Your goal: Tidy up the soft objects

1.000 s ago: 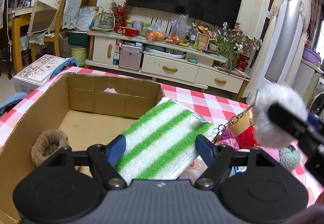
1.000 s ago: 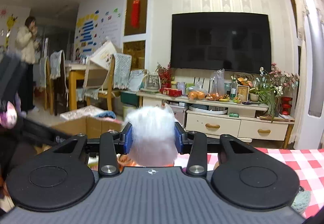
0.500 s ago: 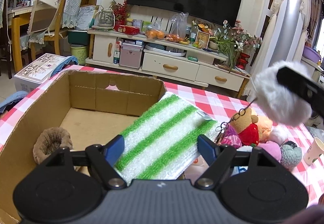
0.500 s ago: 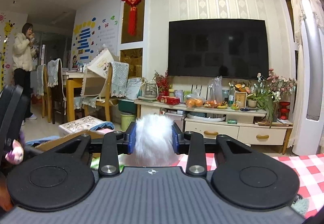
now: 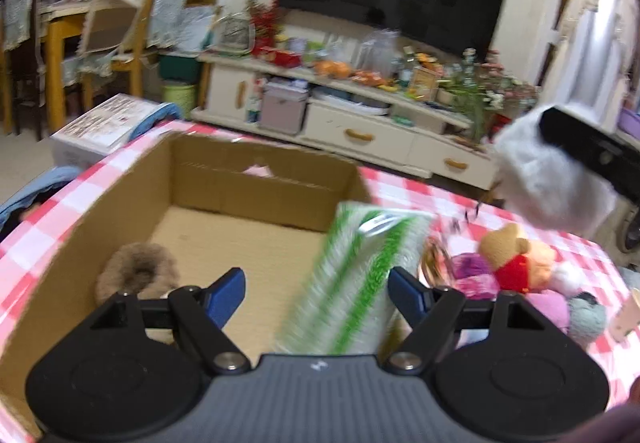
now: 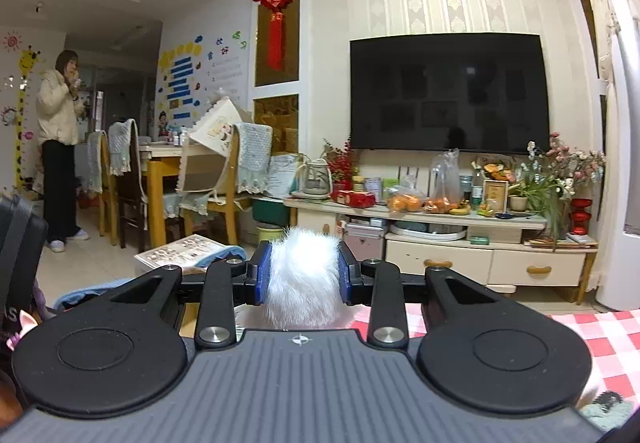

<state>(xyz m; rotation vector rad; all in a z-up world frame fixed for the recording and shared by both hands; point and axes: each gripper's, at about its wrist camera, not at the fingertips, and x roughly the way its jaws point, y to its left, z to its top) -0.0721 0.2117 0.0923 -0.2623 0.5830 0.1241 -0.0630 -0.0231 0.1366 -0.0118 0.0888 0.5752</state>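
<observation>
In the left wrist view my left gripper [image 5: 316,283] hovers over an open cardboard box [image 5: 260,183], its jaws closing. A green-and-white striped fluffy pad [image 5: 360,275], blurred, stands tilted between the fingers. It leans near the right finger and is well clear of the left one. A brown fuzzy ring [image 5: 138,275] lies on the box floor. My right gripper [image 6: 304,271] is shut on a white fluffy ball [image 6: 302,283], its pads squeezing both sides. The same white fluffy ball [image 5: 548,187] hangs high at the right of the left wrist view.
The box stands on a red-and-white checked table [image 5: 404,187]. Right of the box lies a heap of plush toys with a yellow bear [image 5: 516,255] on top, beside a paper cup [image 5: 628,311]. Beyond the table are a TV cabinet [image 6: 440,255] and a standing person [image 6: 58,147].
The striped pad has tipped from lying flat between the left fingers to steeply tilted against the right one. The white ball moved up and right in the left view. The right jaws narrowed.
</observation>
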